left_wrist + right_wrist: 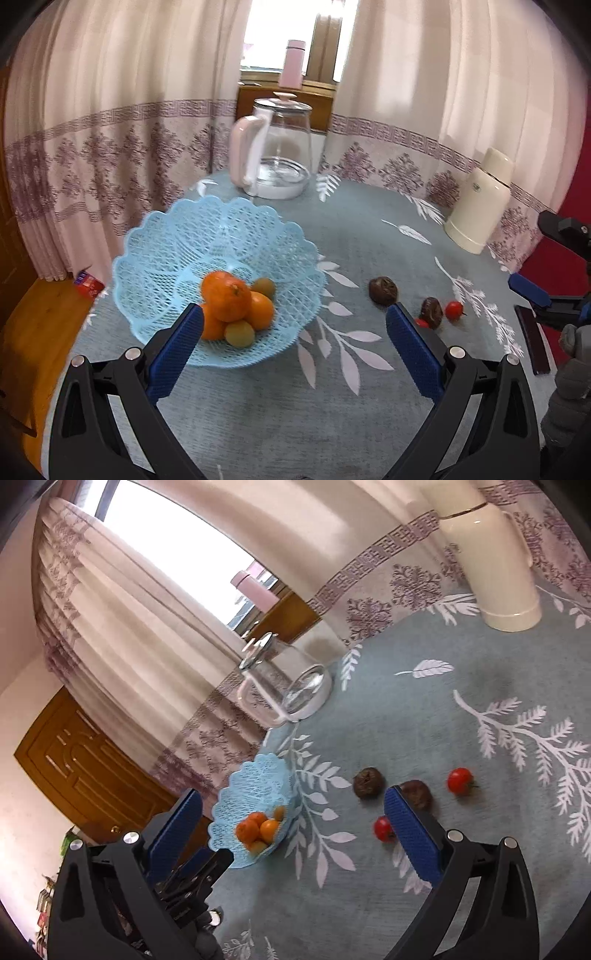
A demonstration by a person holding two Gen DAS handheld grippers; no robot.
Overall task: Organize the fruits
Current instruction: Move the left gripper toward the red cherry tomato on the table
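A light blue lattice basket [177, 236] [255, 775] sits on the left of the table. Inside it lie oranges [229, 301] [255, 829] and two small green fruits [240, 332]. On the cloth to its right lie two brown wrinkled fruits [383, 291] [367, 782] and two cherry tomatoes [454, 310] [460, 781]. My left gripper [295, 315] is open and holds nothing, just in front of the basket. My right gripper [291, 799] is open too, above the cloth, with one tomato [382, 828] beside its right finger.
A glass kettle [280, 147] stands behind the basket and a cream thermos [480, 199] at the back right. A dark flat object [532, 339] lies at the table's right edge. Curtains hang behind. A grey-gloved hand [572, 369] shows at the right.
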